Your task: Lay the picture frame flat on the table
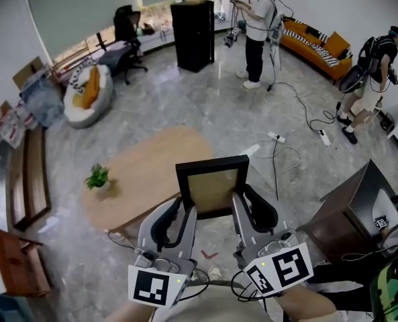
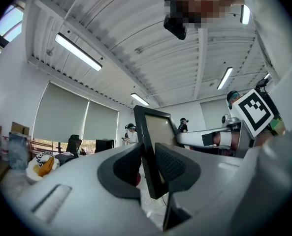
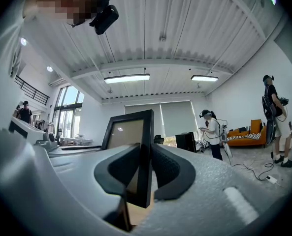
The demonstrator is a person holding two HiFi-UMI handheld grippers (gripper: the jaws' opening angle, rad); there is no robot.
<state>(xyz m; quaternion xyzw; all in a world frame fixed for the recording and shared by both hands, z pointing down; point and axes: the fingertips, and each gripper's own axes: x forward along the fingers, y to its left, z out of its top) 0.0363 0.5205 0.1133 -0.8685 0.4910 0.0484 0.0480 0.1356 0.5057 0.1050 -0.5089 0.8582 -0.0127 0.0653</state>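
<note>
Pinching one side rail each, the left gripper [image 1: 180, 210] and the right gripper [image 1: 241, 203] have their jaws closed on the picture frame [image 1: 212, 185]. Each gripper view shows ribbed pads pressing both faces of a black rail, near its lower half. The frame stands nearly upright between them, at the near end of the oval wooden table [image 1: 135, 173]. Whether its bottom rail rests on the wood or hangs just above it cannot be told.

The frame looks light and stiff: a thin black moulding around a tan panel. That panel is probably under a clear pane, so it should be treated as breakable and not dropped onto its face. The moulding appears smooth, so it could slide in the pads if the frame is swung fast. A two-sided hold on the rails seems right, since it leaves the panel untouched. Laying it flat likely calls for setting the bottom edge down first, then tipping the top away with both grippers turning together.

No brand, label or legible writing shows on the frame. The only print nearby is the black-and-white squares on the marker cubes [image 1: 279, 268].

Farther along the tabletop stands a small potted plant [image 1: 98, 178]. Beyond it are a dark cabinet [image 1: 192, 33], an orange sofa [image 1: 317, 45] and two people [image 1: 258, 29] wearing recording gear.
</note>
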